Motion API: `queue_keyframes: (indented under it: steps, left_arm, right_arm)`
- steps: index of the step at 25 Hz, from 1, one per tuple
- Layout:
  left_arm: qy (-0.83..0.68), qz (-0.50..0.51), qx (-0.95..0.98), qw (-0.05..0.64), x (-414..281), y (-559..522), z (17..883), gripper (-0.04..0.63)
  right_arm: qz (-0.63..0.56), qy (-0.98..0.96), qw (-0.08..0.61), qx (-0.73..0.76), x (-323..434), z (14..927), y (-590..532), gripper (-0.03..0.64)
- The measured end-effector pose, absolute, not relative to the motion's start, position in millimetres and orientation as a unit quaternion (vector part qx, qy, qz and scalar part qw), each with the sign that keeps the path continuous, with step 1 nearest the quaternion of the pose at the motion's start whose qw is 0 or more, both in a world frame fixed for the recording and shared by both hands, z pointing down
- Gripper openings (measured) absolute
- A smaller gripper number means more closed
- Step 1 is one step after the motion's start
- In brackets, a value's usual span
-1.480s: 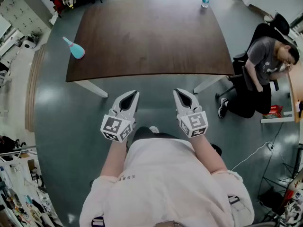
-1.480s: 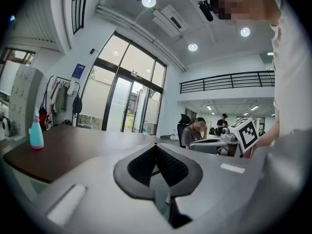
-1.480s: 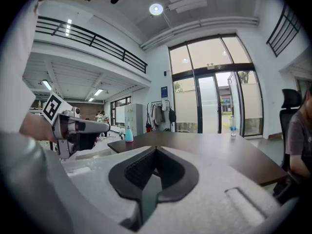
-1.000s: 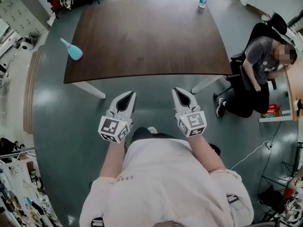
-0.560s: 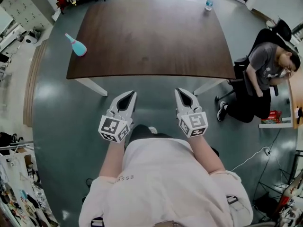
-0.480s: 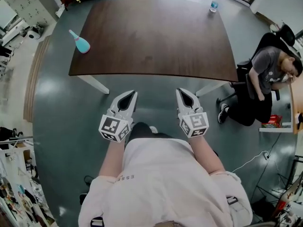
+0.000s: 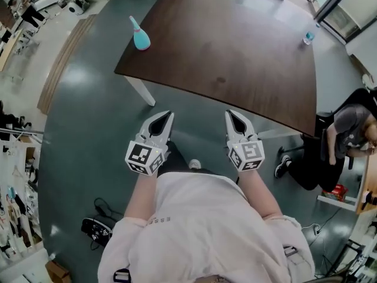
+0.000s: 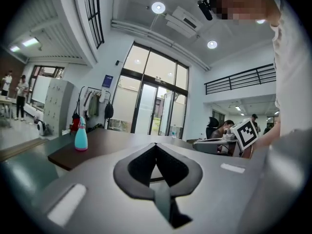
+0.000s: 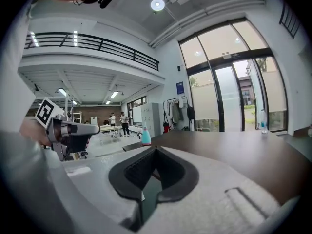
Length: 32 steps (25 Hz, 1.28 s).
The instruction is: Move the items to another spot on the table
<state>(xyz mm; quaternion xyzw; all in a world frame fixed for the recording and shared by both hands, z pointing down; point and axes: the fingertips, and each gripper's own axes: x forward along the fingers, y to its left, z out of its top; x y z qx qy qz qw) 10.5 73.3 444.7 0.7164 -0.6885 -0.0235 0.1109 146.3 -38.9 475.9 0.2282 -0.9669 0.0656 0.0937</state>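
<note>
A teal squeeze bottle (image 7: 140,37) stands at the far left corner of the dark brown table (image 7: 235,52). It also shows in the left gripper view (image 8: 81,139) and, small, in the right gripper view (image 9: 146,136). A clear water bottle (image 7: 308,38) stands at the table's far right corner. My left gripper (image 7: 164,115) and right gripper (image 7: 231,114) hang side by side over the floor, short of the table's near edge. Both are shut with nothing between the jaws.
A person (image 7: 353,134) sits on a black chair right of the table. White table legs (image 7: 140,90) stand under the near edge. A dark pair of shoes (image 7: 97,229) lies on the grey floor at lower left. Desks and lockers line the far left.
The head view has swung, so the table now lies slanted and farther up and right. Both grippers stay shut in front of the body.
</note>
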Motion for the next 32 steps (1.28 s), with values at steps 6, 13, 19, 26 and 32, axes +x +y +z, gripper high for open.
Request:
queue_keyframes:
  steps: [6,13,19,26,32]
  left_arm:
    - [-0.723,-0.029,0.679,0.120,-61,83,450,0.017]
    - [-0.742,-0.031,0.658,0.129,-167,74,452,0.017]
    - [-0.734,-0.035,0.664,0.138,-252,51,453,0.017]
    - [-0.715,-0.035,0.685,0.132,-329,19,446,0.017]
    - [-0.717,-0.039,0.682,0.137,-378,6,448,0.017]
  right_arm:
    - [0.067,-0.975,0.112,0.181,68,484,-43,-0.009]
    - [0.071,-0.979,0.122,0.150,-41,487,-54,-0.009]
    - [0.080,-0.974,0.136,0.159,-123,491,-77,-0.009]
    - [0.064,-0.975,0.144,0.157,-213,484,-97,-0.009]
    - [0.051,-0.978,0.131,0.154,-273,476,-113,-0.009]
